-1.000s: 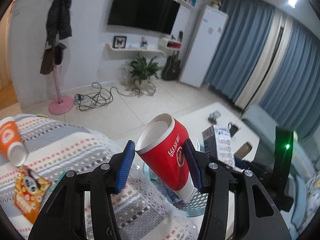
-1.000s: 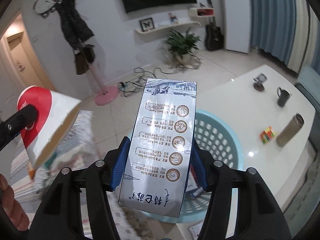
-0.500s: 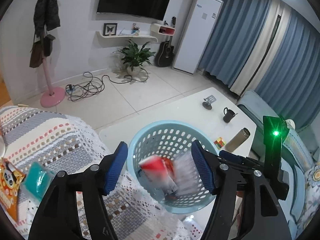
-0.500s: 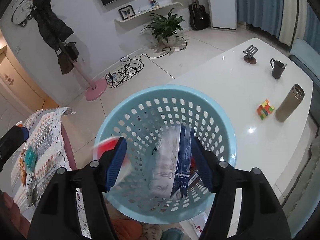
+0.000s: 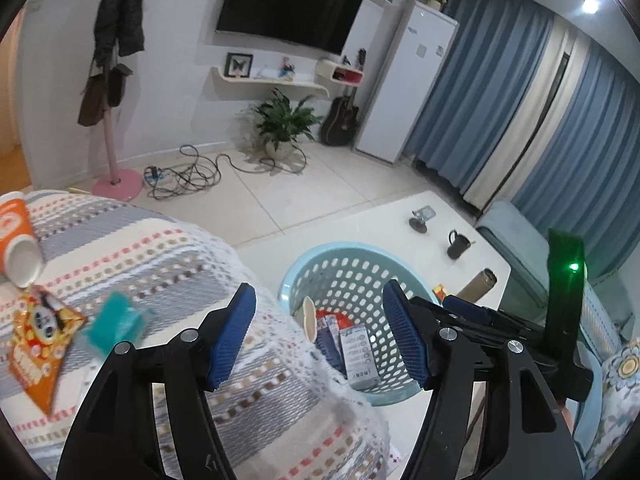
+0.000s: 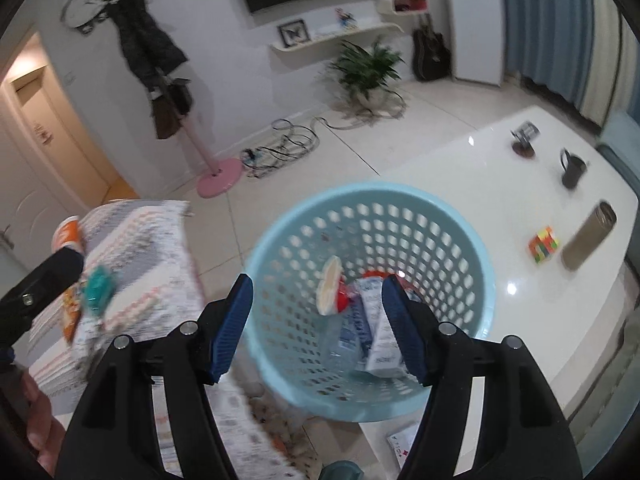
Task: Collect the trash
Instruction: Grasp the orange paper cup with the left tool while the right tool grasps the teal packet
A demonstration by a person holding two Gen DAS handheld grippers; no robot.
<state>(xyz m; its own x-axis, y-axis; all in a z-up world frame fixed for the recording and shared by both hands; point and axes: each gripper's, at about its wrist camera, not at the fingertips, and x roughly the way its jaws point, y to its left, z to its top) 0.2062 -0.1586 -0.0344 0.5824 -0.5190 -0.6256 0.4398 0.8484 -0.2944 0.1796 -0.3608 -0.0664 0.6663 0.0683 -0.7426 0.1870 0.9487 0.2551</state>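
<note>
A light blue perforated basket (image 6: 472,248) stands on the white table's near end; it also shows in the left wrist view (image 5: 320,256). Inside lie a red paper cup (image 6: 332,292) and a white-and-blue carton (image 6: 376,320), also seen in the left wrist view as the cup (image 5: 310,316) and carton (image 5: 358,354). My left gripper (image 5: 320,336) is open and empty, above the sofa's edge beside the basket. My right gripper (image 6: 318,324) is open and empty over the basket's near rim. On the patterned sofa cover lie an orange cup (image 5: 16,236), an orange snack packet (image 5: 40,340) and a teal wrapper (image 5: 116,322).
On the white table (image 6: 500,160) stand a black mug (image 6: 572,170), a metal flask (image 6: 588,236), a colour cube (image 6: 543,245) and a small stand (image 6: 524,140). A coat rack (image 5: 114,140), floor cables (image 5: 180,176) and a potted plant (image 5: 284,124) lie beyond.
Both grippers opened: the red cup and the carton dropped into the basket and came to rest. The left gripper then swung back left toward the sofa.
</note>
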